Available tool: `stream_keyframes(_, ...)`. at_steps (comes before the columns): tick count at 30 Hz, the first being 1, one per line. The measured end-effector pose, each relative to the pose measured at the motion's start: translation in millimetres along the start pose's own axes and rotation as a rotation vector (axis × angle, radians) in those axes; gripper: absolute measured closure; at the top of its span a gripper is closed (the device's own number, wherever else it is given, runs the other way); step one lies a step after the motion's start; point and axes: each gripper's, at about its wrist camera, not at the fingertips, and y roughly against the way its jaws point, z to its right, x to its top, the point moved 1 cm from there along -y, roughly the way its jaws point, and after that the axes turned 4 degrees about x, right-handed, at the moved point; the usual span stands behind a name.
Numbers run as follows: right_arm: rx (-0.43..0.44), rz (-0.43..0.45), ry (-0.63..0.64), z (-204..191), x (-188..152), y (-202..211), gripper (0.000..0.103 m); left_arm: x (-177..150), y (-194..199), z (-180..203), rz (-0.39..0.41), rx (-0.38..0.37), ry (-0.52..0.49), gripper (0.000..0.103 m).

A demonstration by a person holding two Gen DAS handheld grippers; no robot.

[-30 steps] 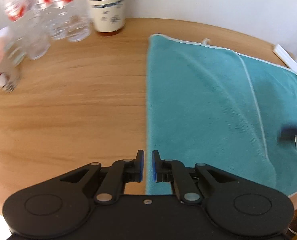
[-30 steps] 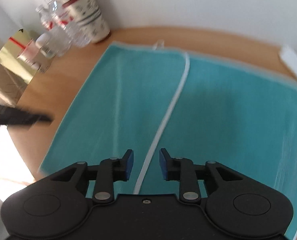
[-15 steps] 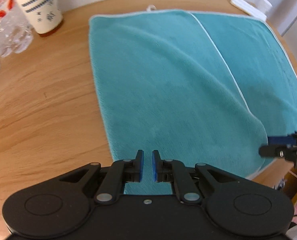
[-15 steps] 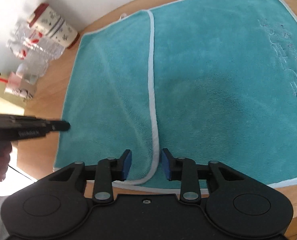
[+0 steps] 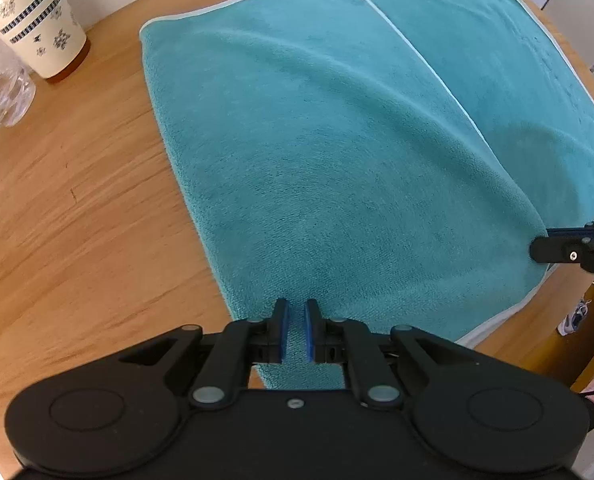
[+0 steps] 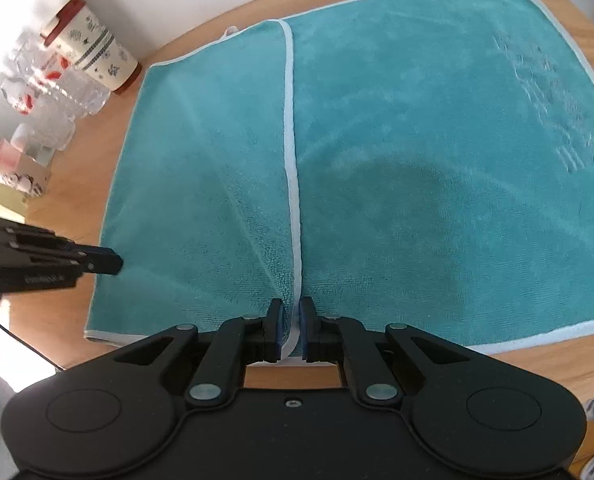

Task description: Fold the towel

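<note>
Right gripper (image 6: 291,330) narrowed, towel (image 6: 417,160), table (image 5: 77,220)

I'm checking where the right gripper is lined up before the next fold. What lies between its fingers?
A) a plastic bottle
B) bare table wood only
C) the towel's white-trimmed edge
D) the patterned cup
C: in the right wrist view, the right gripper straddles the white-trimmed edge of the folded flap of the teal towel, near the towel's front border.
</note>
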Motion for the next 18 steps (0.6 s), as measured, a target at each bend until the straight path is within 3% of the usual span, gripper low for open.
stream_keyframes(2,-0.009,0.02,0.006,1.0,-2.1,9.4,0.078,6.1,14.1,-1.5,0.024,-0.004,-0.005,0.095)
stream_keyframes(5,-0.07,0.072,-0.03,17.9,-5.2,32.2,0.078,26.8,47.2,-1.5,0.088,0.024,-0.014,0.092)
stream_keyframes(9,-0.169,0.196,-0.178,51.1,-12.5,71.7,0.077,63.8,84.1,8.7,0.182,0.02,-0.017,0.076)
stream_keyframes(12,-0.238,0.305,-0.259,63.3,-20.1,96.7,0.075,107.6,105.2,32.7,0.277,0.001,-0.09,0.071)
stream_keyframes(15,-0.4,0.45,-0.412,72.4,-31.1,117.3,0.072,142.5,112.7,63.2,0.336,-0.018,-0.168,0.065)
stream_keyframes(18,-0.496,0.53,-0.539,80.2,-38.2,123.6,0.063,186.3,114.4,108.1,0.401,-0.037,-0.308,0.051)
